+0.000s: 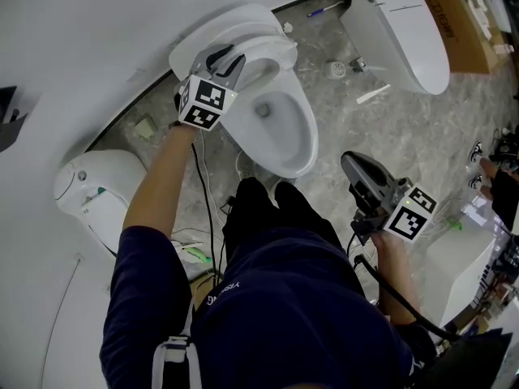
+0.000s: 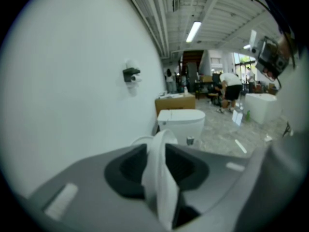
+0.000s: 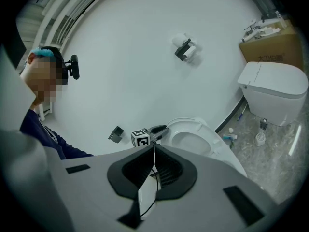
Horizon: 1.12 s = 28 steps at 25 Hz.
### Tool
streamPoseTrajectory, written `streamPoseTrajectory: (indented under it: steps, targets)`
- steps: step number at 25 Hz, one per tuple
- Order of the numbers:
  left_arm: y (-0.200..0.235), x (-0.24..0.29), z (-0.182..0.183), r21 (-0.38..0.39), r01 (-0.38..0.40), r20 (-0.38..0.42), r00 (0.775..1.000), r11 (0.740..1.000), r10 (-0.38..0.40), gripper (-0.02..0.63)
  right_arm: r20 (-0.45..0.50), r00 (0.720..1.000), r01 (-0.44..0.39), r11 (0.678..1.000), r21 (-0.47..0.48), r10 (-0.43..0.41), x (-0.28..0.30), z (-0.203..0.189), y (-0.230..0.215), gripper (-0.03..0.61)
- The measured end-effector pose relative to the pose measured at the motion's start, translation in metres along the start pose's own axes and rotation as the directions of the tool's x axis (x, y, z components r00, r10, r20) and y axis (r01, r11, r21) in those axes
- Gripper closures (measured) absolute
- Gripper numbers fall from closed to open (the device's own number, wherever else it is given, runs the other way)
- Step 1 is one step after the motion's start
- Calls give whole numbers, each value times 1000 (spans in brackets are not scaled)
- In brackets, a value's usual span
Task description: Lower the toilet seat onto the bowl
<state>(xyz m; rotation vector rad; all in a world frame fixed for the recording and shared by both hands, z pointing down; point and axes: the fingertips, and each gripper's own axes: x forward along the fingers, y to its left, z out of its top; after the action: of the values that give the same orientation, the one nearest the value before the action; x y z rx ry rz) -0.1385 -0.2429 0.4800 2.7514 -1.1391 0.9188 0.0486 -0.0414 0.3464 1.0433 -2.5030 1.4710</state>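
In the head view the white toilet bowl [image 1: 284, 132] stands on the marbled floor against the curved wall, with the lid [image 1: 215, 31] up behind it. The toilet seat [image 1: 272, 49] is tilted above the bowl. My left gripper [image 1: 230, 57] is shut on the seat's left rim. In the left gripper view the white seat edge [image 2: 163, 187] fills the gap between the dark pads of that gripper [image 2: 157, 153]. My right gripper [image 1: 351, 163] hangs shut and empty beside my right leg, away from the toilet. In the right gripper view its jaws [image 3: 153, 152] point at the seat ring [image 3: 190, 140].
A second toilet [image 1: 401, 27] and a cardboard box [image 1: 462, 14] stand at the back right. Another white toilet [image 1: 97, 189] sits at the left. A white unit [image 1: 458, 266] and a person's hand [image 1: 491, 173] are at the right edge. A pen [image 1: 328, 8] and small parts lie on the floor.
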Motion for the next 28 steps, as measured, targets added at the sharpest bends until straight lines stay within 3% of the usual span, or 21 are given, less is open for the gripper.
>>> streamPoseTrajectory:
  steps: [15, 28]
  targets:
    - [-45, -15, 6, 20, 24, -13, 1000, 1000, -24, 522, 36, 999, -16, 1000, 25, 15, -29, -17, 0, 569]
    - [-96, -28, 9, 110, 74, -38, 997, 991, -70, 521, 51, 998, -37, 999, 29, 36, -45, -31, 6, 569]
